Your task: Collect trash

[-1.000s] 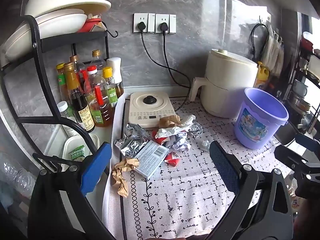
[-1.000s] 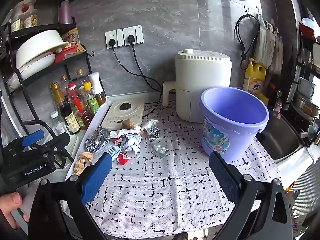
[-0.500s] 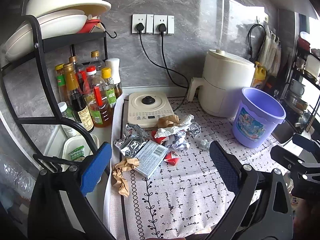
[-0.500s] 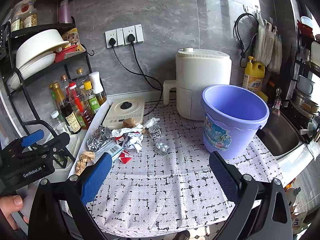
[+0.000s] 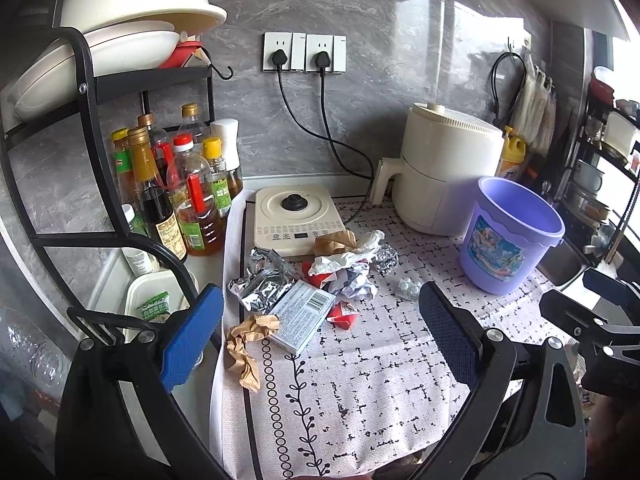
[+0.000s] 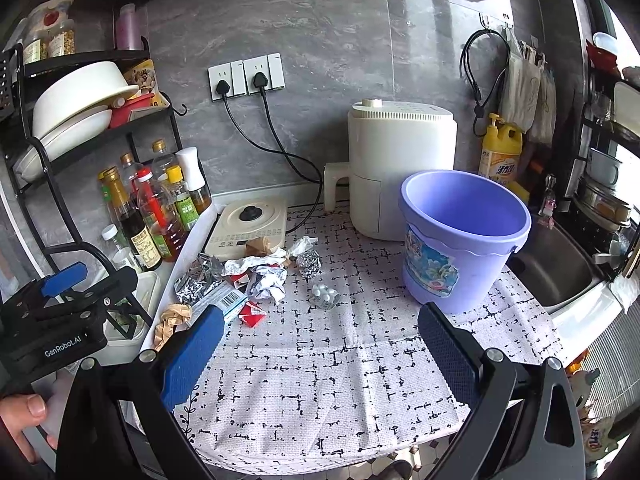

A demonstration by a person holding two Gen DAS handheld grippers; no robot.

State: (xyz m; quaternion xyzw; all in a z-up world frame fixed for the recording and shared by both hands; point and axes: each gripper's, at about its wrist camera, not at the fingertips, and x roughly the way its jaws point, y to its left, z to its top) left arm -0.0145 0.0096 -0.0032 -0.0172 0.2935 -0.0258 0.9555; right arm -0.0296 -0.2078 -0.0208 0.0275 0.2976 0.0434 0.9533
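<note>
A heap of trash lies on the patterned cloth [image 5: 360, 380]: crumpled white paper [image 5: 352, 268], silver foil wrappers [image 5: 260, 284], a foil ball [image 5: 385, 258], a flat grey box [image 5: 302, 314], brown paper [image 5: 244, 344], red scraps [image 5: 342, 316] and a blister pack [image 5: 408, 289]. The heap also shows in the right wrist view [image 6: 260, 276]. A purple bucket [image 6: 460, 236] stands empty to the right [image 5: 508, 236]. My left gripper [image 5: 320, 336] is open and empty, just short of the heap. My right gripper [image 6: 320, 356] is open and empty over the cloth, in front of the bucket.
A small cream cooker [image 5: 296, 216] sits behind the heap, a cream air fryer [image 5: 444, 176] behind the bucket. Sauce bottles [image 5: 180, 192] and a black dish rack [image 5: 100, 92] stand at the left. A sink [image 6: 552, 264] lies at the right. The counter's front edge is near.
Both grippers have drawn back and up a little, so the counter looks slightly farther. Both stay open and empty. The trash and bucket have not moved.
</note>
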